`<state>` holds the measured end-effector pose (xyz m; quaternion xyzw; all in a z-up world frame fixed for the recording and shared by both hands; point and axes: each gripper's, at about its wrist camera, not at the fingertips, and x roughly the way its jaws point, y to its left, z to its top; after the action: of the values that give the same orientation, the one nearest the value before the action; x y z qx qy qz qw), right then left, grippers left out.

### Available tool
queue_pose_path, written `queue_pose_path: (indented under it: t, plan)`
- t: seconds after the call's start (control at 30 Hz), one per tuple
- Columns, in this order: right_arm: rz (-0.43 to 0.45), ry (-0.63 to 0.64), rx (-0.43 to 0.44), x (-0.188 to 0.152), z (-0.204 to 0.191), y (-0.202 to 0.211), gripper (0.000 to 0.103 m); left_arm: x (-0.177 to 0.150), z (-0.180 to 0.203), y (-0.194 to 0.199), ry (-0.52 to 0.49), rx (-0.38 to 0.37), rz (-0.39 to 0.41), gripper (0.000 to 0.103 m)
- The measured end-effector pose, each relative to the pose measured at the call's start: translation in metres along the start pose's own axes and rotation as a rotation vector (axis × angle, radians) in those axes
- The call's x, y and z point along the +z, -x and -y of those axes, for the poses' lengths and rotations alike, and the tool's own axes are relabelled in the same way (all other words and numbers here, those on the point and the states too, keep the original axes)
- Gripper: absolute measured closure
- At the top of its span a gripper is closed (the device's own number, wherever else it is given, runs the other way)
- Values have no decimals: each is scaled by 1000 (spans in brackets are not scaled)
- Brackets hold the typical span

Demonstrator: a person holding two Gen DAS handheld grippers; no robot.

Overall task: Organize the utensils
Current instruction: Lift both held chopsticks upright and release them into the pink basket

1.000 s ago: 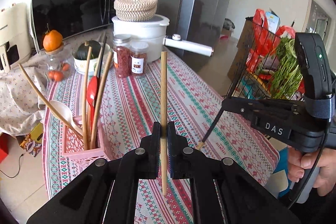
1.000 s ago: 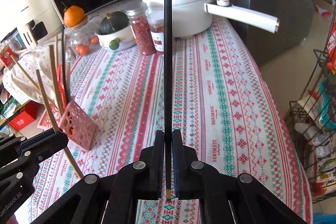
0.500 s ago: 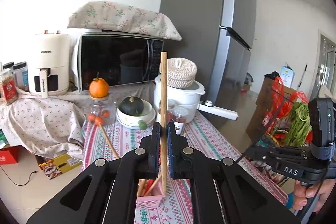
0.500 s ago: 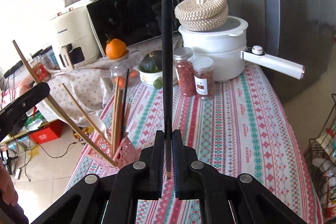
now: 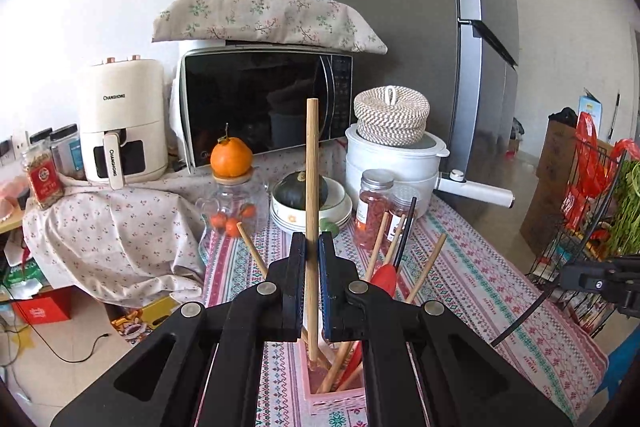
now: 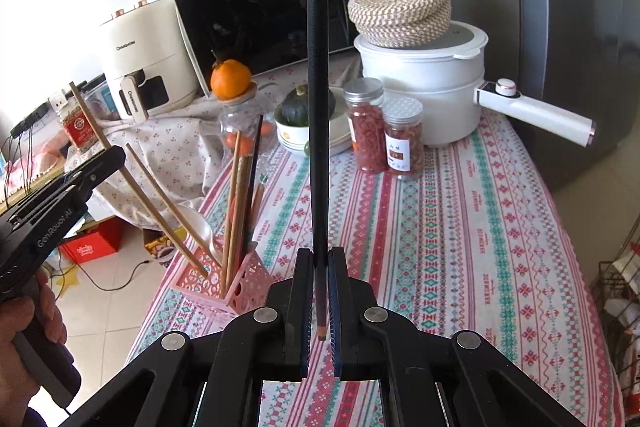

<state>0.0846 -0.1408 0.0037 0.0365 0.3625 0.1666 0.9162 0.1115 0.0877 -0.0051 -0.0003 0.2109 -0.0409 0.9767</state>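
Note:
My left gripper (image 5: 312,247) is shut on a wooden chopstick (image 5: 311,187), held upright with its lower tip inside the pink utensil holder (image 5: 320,393) right below. The holder (image 6: 244,283) holds several wooden chopsticks, a black one and a red spoon (image 5: 384,275). My right gripper (image 6: 319,259) is shut on a black chopstick (image 6: 318,115), upright above the tablecloth, to the right of the holder. The left gripper (image 6: 100,167) shows at the left of the right wrist view, above the holder.
At the back of the striped tablecloth (image 6: 460,227) stand two jars (image 6: 366,125), a white pot (image 6: 424,83) with a long handle, a bowl with a squash (image 5: 296,191), a microwave (image 5: 264,103) and an air fryer (image 5: 120,119). A wire basket (image 5: 592,211) stands right of the table.
My left gripper has come over the holder and lowered the wooden chopstick's tip into it. My right gripper has moved in lower and nearer to the holder with the black chopstick.

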Motion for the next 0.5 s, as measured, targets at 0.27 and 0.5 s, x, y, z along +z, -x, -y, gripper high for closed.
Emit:
queue_pose_path:
  t: [0.27,0.5]
  plan:
    - [-3,3,7,0,0,1,99,-16,-1,-33,20,15,-109,96]
    - [16,8,35,4,-8,7,99,-19,-3,-16,66,-12,-171,32]
